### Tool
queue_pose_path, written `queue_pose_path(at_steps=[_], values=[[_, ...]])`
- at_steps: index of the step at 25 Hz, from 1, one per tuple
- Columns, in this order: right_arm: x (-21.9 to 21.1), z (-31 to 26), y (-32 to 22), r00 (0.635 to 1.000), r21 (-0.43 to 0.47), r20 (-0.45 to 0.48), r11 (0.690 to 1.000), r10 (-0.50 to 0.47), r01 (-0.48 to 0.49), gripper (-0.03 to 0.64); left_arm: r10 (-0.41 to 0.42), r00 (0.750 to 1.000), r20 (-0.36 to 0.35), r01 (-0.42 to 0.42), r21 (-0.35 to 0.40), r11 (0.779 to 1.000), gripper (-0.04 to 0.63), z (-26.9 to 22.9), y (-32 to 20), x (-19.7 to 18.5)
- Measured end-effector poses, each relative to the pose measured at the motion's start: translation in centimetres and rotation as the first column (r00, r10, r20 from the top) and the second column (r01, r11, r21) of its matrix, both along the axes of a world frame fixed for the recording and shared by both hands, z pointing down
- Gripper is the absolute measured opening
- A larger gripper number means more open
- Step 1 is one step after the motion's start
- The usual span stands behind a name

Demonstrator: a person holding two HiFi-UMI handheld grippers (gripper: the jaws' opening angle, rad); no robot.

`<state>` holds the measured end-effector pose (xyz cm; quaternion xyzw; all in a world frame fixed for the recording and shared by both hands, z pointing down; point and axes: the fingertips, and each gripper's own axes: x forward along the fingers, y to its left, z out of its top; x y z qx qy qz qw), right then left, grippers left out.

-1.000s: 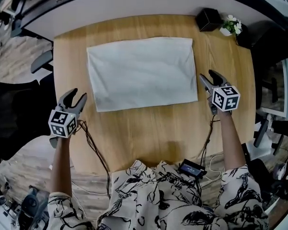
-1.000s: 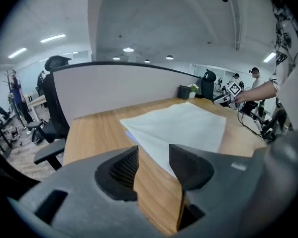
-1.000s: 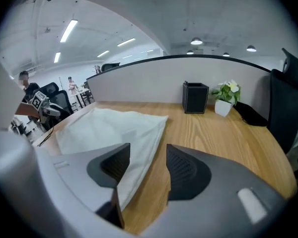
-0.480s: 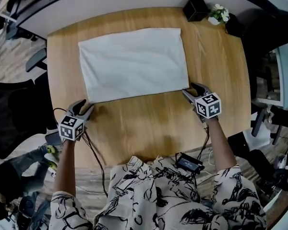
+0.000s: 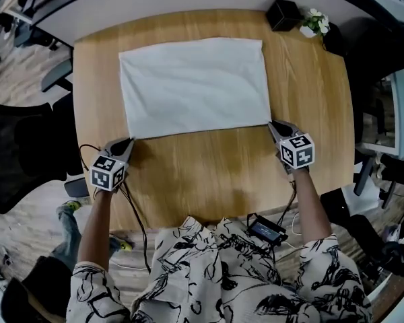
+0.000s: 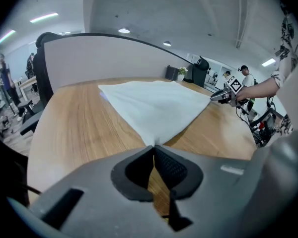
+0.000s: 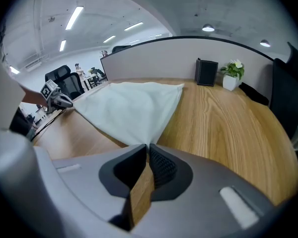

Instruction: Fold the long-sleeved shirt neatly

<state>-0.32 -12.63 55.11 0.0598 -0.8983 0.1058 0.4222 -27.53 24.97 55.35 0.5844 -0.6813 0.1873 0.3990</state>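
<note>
Shirt (image 5: 195, 86) lies flat toward 12 o'clock on the table (image 5: 215, 180). The left gripper (image 5: 124, 145) is clamped on its 7 o'clock corner, and the right gripper (image 5: 275, 125) has just squeezed closed on the 5 o'clock corner.

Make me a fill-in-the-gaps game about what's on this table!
1. The white shirt lies flat on a ___ table.
2. The left gripper and the right gripper each pinch a near ___ of the shirt.
3. Next to the black box stands a little ___ in a white pot.

Missing words: wooden; corner; plant.

Both pairs of jaws have just been closing, with shirt cloth between them.
</note>
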Motion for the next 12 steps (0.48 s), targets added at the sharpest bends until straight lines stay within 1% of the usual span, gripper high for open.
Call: queue_pose_path(at_steps=[4, 7, 11, 12], values=[[0.9, 1.0, -0.4, 0.999, 0.006, -0.03, 1.0, 0.025, -0.025, 0.032, -0.056, 0.998, -0.013, 0.056, -0.024, 0.998, 0.012, 0.8, 1.2, 0.6], [1.0, 1.3, -0.2, 0.998, 0.018, -0.049, 0.999, 0.028, -0.028, 0.038, -0.058, 0.998, 0.003, 0.058, -0.037, 0.998, 0.015, 1.0, 1.3, 0.6], [1.9, 1.3, -0.3, 0.997, 0.015, -0.069, 0.999, 0.046, -0.045, 0.098, -0.057, 0.998, 0.026, 0.058, -0.058, 0.997, 0.05, 0.9, 2.0, 0.7], [2.4, 1.0, -0.4, 0.996, 0.012, -0.063, 0.998, 0.062, -0.062, 0.1, -0.062, 0.998, 0.029, 0.064, -0.063, 0.996, 0.061, 0.8, 2.5, 0.9]])
